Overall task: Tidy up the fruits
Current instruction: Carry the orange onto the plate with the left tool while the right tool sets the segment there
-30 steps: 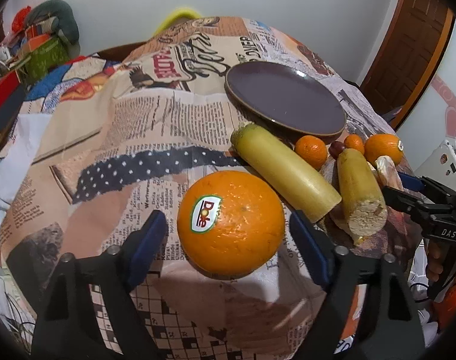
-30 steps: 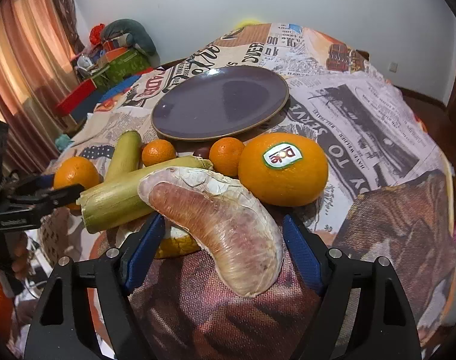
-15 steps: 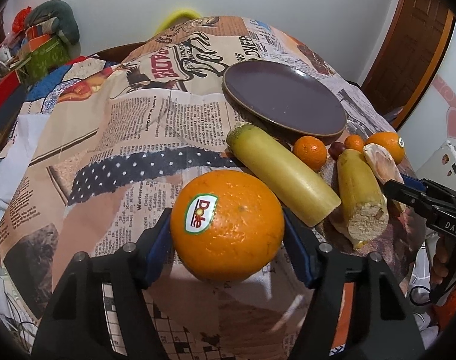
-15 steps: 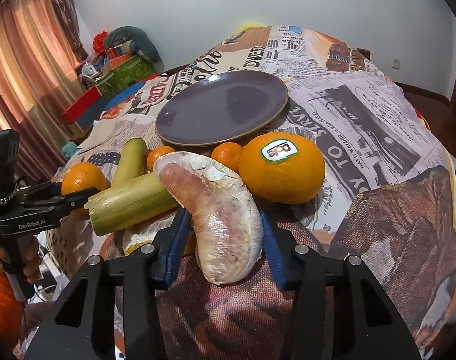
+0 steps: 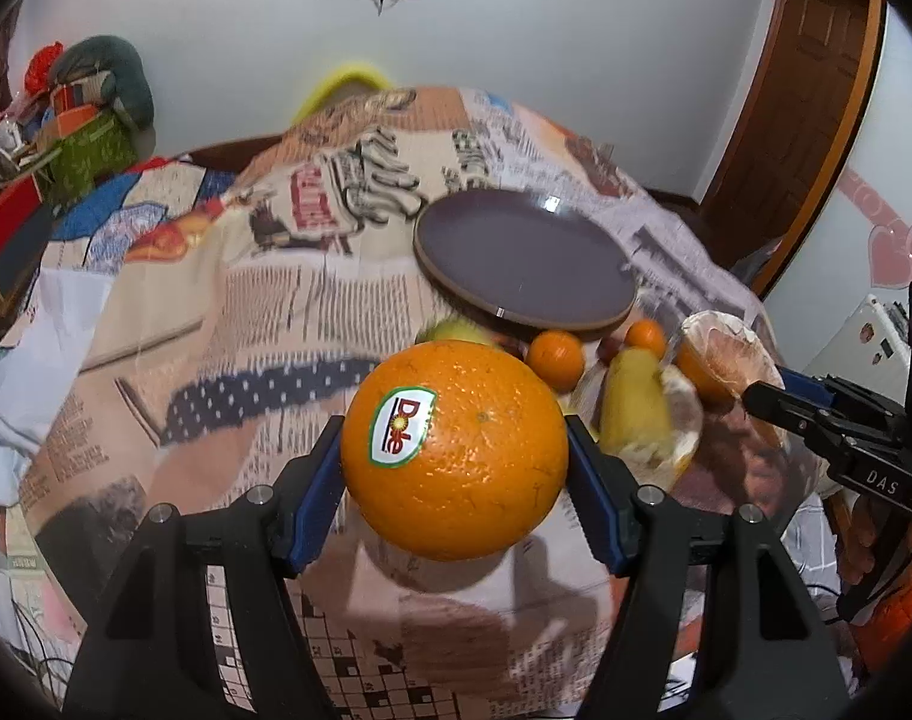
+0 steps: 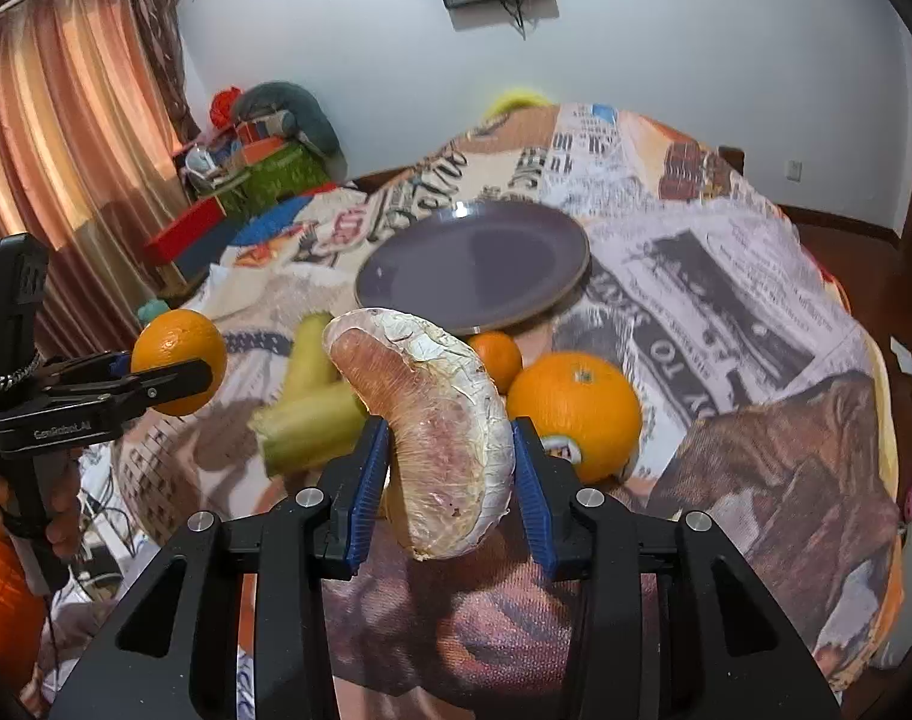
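Each tool grips fruit: orange (image 5: 454, 450) (left), closing on pomelo wedge (image 6: 441, 426).

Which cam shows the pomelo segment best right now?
Right wrist view. The pomelo segment fills the centre between the right gripper pads, which are closing on it, membrane and pink flesh sharp. In the left wrist view it sits small at the right edge, blurred, partly behind the gripper's fingertip.
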Available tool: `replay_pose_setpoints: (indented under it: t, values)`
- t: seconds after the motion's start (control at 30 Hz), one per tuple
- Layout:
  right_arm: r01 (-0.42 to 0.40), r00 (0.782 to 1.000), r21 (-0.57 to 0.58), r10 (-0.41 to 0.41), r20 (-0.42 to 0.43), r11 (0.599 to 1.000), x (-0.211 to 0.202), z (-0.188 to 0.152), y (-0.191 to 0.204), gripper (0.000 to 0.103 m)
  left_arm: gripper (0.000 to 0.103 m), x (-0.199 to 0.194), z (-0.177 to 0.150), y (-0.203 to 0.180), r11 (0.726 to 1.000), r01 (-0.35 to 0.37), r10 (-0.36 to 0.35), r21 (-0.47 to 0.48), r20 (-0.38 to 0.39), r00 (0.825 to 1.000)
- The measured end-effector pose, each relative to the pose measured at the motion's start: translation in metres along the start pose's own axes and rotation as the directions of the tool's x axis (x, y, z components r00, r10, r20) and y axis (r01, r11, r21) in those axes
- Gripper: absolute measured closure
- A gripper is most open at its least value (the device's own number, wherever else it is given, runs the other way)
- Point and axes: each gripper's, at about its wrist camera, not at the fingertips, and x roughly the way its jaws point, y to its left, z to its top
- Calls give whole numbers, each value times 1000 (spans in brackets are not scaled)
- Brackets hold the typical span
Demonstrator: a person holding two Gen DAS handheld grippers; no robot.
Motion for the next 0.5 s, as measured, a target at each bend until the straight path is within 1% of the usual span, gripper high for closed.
replay_pose_setpoints:
  t: [0.13,0.3,0.5]
  values:
    - [-1,999,-1,1,36,1000,-9,10,1,65,35,-9,13,-5,1000,5,-5,7,41,999]
    - [18,997,-20,-17,74,1000,-15,26,0,65,35,-19,33,-13,1000,8,-11,29,97,995]
    - [38,991,-27,-34,128,999,-21,46,-8,65,35,-21,59,-19,999,1,-8,47,145,989]
